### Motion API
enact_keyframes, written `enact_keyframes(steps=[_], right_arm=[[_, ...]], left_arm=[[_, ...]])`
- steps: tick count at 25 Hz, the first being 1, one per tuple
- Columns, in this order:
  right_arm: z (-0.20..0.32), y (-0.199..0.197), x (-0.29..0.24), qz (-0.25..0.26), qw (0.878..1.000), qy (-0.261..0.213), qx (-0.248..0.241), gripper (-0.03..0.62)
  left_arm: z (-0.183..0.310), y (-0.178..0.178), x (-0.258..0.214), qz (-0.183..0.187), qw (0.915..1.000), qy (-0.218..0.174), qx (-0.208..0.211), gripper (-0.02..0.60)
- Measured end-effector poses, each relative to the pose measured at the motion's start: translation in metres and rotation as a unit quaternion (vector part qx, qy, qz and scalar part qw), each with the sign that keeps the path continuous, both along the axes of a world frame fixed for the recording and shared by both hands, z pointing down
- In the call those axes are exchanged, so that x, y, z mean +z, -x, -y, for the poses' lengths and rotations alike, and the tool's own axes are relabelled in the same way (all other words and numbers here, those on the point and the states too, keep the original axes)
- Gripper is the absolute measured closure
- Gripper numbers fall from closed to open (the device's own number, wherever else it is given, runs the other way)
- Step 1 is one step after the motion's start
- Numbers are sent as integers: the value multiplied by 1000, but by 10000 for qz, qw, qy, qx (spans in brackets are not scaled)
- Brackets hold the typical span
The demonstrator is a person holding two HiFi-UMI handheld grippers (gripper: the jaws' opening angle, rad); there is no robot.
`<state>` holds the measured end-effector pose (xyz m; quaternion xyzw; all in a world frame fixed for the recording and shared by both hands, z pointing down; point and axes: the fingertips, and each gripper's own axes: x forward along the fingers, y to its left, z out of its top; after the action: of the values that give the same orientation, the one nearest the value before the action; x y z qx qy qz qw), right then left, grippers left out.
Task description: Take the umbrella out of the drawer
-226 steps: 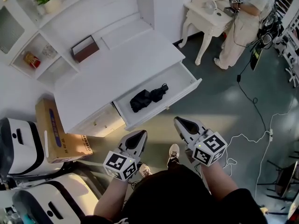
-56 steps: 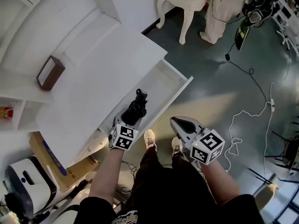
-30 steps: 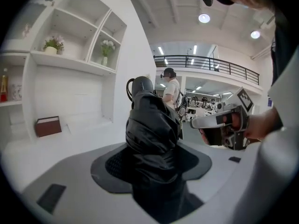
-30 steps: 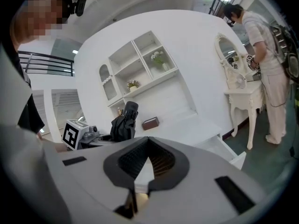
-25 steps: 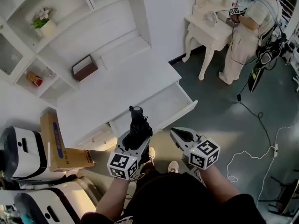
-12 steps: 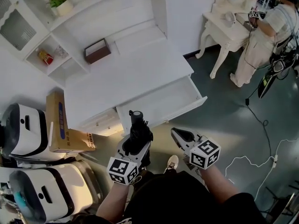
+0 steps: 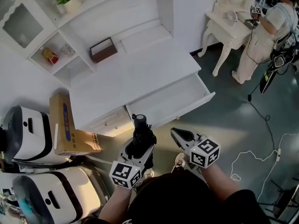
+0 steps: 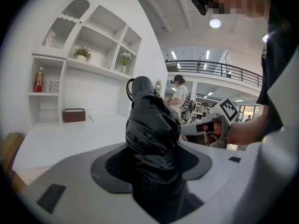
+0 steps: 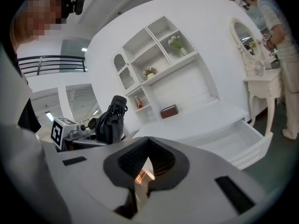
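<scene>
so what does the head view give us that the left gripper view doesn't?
Head view only: the open drawer, empty inside, the white machines on the floor, and the left gripper seen from outside.

Left gripper view only: its jaws shut on the umbrella in close-up, plus a balcony railing and ceiling lights.

Both: the umbrella, the right gripper, the brown box on the desk, the shelves and the person in white.

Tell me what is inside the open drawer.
Nothing shows in the drawer: its visible white floor is bare. The black umbrella is outside it, clamped in the left gripper. The drawer's rear part is covered by the desk top.
</scene>
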<state>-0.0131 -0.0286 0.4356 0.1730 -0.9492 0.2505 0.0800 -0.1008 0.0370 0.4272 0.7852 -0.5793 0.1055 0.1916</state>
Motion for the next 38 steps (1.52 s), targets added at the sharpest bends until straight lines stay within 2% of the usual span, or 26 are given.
enact_keyframes(steps=[11,16,29,38], right_arm=[[-61,52,-11,-102,9977,-102,665,591],[-91,65,-6,-151,9955,-103,930,591],[-145,60,7,-270,9897,-62,1403,591],[-160,52,11,-338,9889,-65,1447,592]], left_arm=[[-53,58,-2,-159,9979,-80,629,319],[-77,73,1,-228,9956,-46,904,319],[-119,67,12,-284,9880,-7,1515,319],[-130,58,17,-338,9869,12,1576,319]])
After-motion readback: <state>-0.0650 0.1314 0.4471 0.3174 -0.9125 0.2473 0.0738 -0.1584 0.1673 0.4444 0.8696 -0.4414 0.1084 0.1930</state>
